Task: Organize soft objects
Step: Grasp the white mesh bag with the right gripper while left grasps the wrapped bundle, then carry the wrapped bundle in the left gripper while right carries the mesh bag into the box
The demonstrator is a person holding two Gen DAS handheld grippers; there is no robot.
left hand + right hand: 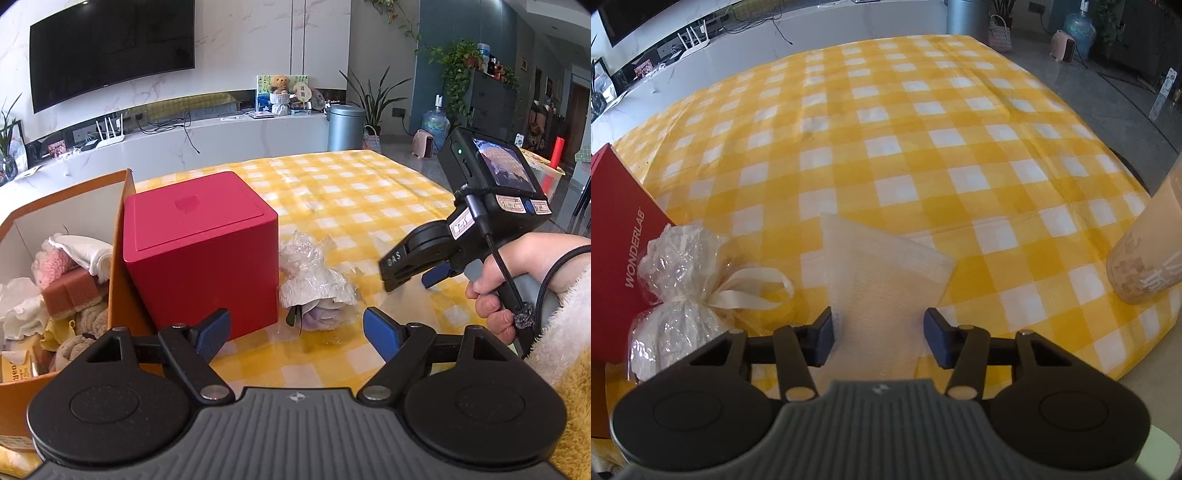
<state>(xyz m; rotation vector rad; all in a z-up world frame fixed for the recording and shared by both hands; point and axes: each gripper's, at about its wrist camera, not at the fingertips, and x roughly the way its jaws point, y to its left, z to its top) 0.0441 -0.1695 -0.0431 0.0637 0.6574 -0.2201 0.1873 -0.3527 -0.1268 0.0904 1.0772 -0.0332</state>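
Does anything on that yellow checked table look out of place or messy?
Nothing spilled or broken. The orange box is a jumbled heap of cloths. Two soft things lie loose on the tablecloth: a plastic-wrapped bundle against the red box, and a pale mesh pouch between the right gripper fingers.

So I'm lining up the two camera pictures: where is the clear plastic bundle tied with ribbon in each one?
Left wrist view: the plastic bundle lies at centre, just right of the red box.
Right wrist view: the bundle is at lower left, again beside the red box.
Shared landmark: the red box on the yellow checked cloth.
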